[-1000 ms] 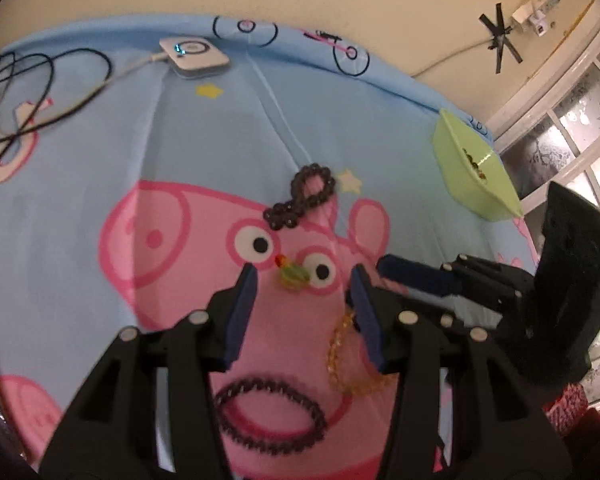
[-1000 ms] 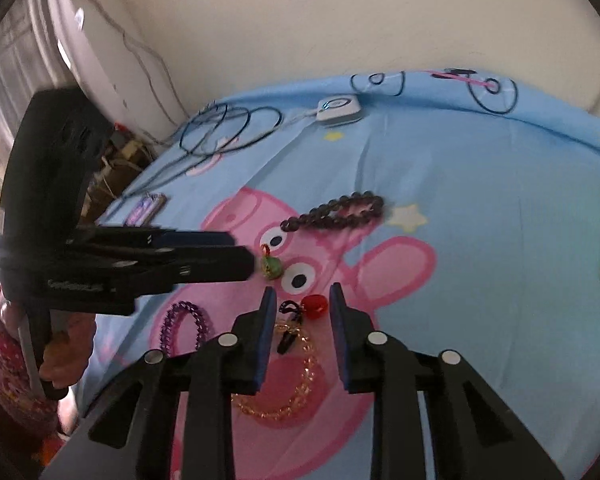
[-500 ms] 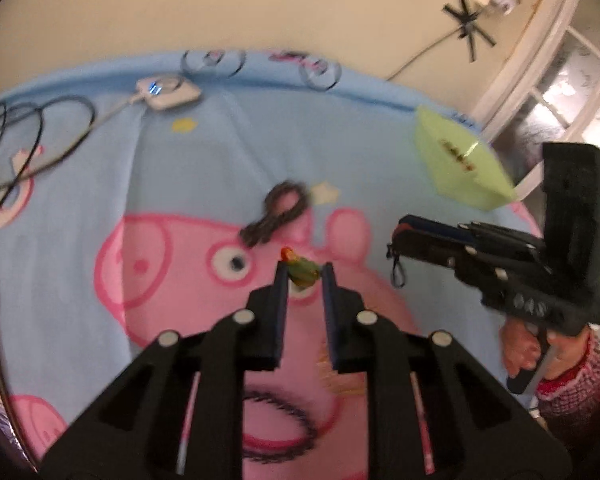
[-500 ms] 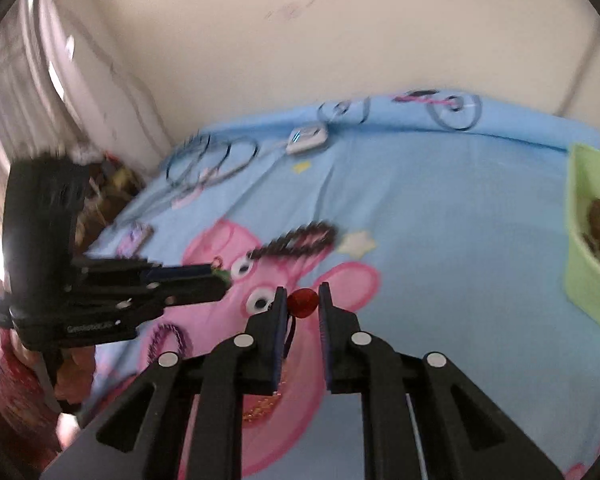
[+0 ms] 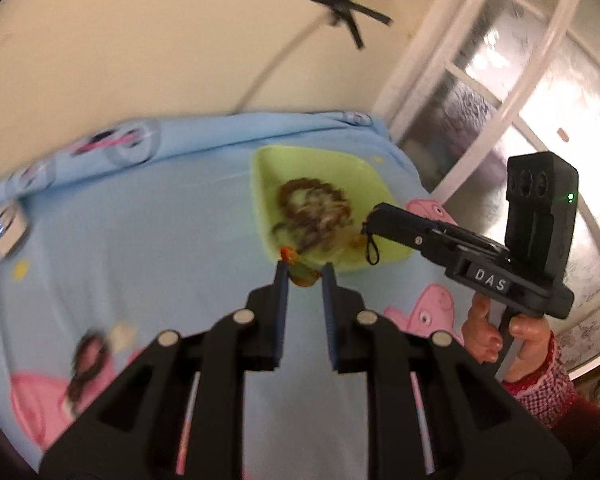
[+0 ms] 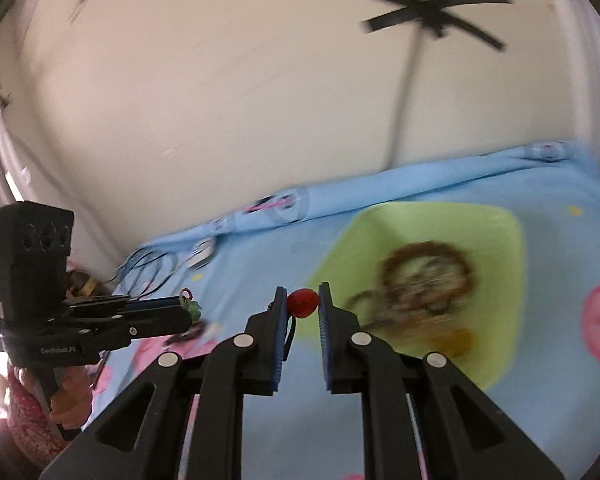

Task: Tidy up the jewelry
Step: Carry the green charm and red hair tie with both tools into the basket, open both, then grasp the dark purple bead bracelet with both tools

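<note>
Left gripper (image 5: pixel 303 270) clamped on a green pendant (image 5: pixel 303 276) with a small orange bead at its top, held in the air at the near edge of the green tray (image 5: pixel 264 184). Right gripper (image 6: pixel 302 304) clamped on a red bead charm (image 6: pixel 302 302), its dark cord hanging beside the left finger, held in front of the tray's (image 6: pixel 496 216) near-left corner.

Left wrist view only: the right gripper's tip over the tray's right side with a black cord loop (image 5: pixel 371 249) dangling, the right hand (image 5: pixel 500 340) in a red checked sleeve gripping the handle from below, a dark bead bracelet (image 5: pixel 86 364) lying on the sheet near-left, window at far right. The charm itself is hidden there.

Right wrist view only: the left gripper coming in level from the left, pendant at its tip, black cables (image 6: pixel 148 272) far-left on the sheet.

Both views: blurred pile of brown and amber bracelets (image 6: pixel 424 284) inside the tray, on a blue cartoon-print sheet (image 5: pixel 160 208); white puck (image 5: pixel 6 230) at the far-left, taped cable on the wall.
</note>
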`<state>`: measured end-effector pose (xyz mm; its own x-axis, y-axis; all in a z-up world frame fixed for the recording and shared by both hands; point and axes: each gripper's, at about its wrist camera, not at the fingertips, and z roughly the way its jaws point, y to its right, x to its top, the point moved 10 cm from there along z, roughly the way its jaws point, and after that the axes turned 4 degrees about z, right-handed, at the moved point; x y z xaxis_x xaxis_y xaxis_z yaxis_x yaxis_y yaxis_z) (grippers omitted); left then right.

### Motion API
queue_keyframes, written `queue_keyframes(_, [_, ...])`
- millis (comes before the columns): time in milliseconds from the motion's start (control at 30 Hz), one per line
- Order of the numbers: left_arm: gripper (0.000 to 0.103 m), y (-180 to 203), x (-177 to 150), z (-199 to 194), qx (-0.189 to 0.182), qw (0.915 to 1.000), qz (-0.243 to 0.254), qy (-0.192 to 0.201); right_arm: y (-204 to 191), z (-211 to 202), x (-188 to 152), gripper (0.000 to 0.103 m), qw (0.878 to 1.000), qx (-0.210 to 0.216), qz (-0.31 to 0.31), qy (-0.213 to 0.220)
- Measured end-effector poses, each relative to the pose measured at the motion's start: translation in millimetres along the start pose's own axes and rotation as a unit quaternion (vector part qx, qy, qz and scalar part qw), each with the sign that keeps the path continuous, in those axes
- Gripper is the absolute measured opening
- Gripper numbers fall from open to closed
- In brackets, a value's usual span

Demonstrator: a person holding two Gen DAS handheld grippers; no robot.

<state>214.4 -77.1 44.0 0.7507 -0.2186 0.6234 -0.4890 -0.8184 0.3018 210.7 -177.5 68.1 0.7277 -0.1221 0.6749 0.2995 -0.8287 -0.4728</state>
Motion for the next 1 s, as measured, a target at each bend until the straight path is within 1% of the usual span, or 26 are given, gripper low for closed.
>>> queue_keyframes(167, [0.016, 25.0, 30.5, 50.6, 0.009, 0.9991, 0.034, -0.022, 43.9, -1.8, 13.7, 0.000, 0.999, -0.015, 0.033, 0.002])
queue_keyframes(200, [0.018, 26.8, 34.8, 61.1, 0.014, 0.9989, 0.037, -0.026, 48.9, -0.1, 16.1, 0.000, 0.999, -0.016, 0.036, 0.002])
queue_keyframes(233, [0.022, 26.4, 35.4, 68.2, 0.019, 0.9986, 0.035, -0.035, 54.4, 4.8, 19.0, 0.001, 0.999, -0.023, 0.037, -0.001])
queue_keyframes(267, [0.031, 21.1, 36.0, 80.2, 0.034, 0.9977, 0.023, -0.054, 62.1, 9.4, 21.6, 0.012, 0.998, -0.040, 0.038, -0.005])
queue_keyframes(300, [0.031, 15.2, 35.8, 85.5, 0.045, 0.9969, 0.008, -0.064, 64.4, 12.5, 22.9, 0.014, 0.998, -0.051, 0.042, -0.002])
queue_keyframes(333, [0.031, 11.9, 35.8, 85.1, 0.044, 0.9970, -0.001, -0.064, 66.3, 12.5, 25.9, 0.014, 0.997, -0.054, 0.047, 0.006])
queue_keyframes(400, [0.031, 9.8, 40.4, 75.4, 0.031, 0.9982, -0.016, -0.048, 63.0, 8.4, 27.9, 0.014, 0.998, -0.041, 0.054, 0.017])
queue_keyframes(467, [0.031, 4.5, 39.4, 59.6, 0.035, 0.9986, -0.018, -0.035, 58.6, -0.9, 25.8, 0.014, 0.997, -0.035, 0.058, 0.030])
queue_keyframes(533, [0.031, 0.9, 34.4, 45.0, 0.040, 0.9986, -0.019, -0.028, 55.2, -5.7, 19.8, 0.014, 0.997, -0.027, 0.062, 0.031])
queue_keyframes(633, [0.031, -5.1, 14.3, 20.1, 0.046, 0.9985, -0.025, -0.019, 42.6, -11.5, 0.6, 0.014, 0.997, -0.006, 0.068, 0.028])
queue_keyframes(733, [0.031, -17.1, -15.4, -8.2, 0.052, 0.9979, -0.034, -0.015, 21.6, -13.2, -21.0, 0.014, 0.998, 0.016, 0.065, 0.021])
queue_keyframes(800, [0.031, -32.9, -42.2, -33.5, 0.053, 0.9971, -0.054, -0.006, -1.3, -6.8, -41.1, 0.014, 0.998, 0.035, 0.055, 0.004])
queue_keyframes(833, [0.031, -41.4, -54.0, -45.5, 0.060, 0.9963, -0.062, -0.002, -11.6, -4.7, -50.1, 0.014, 0.998, 0.041, 0.048, -0.003])
queue_keyframes(933, [0.031, -78.8, -96.9, -91.3, 0.100, 0.9910, -0.088, 0.017, -50.8, 13.5, -85.5, 0.014, 0.997, 0.061, 0.022, -0.042])
queue_keyframes(1000, [0.031, -105.7, -128.4, -120.3, 0.134, 0.9845, -0.110, 0.025, -72.7, 26.8, -106.5, 0.014, 0.995, 0.074, 0.013, -0.069])
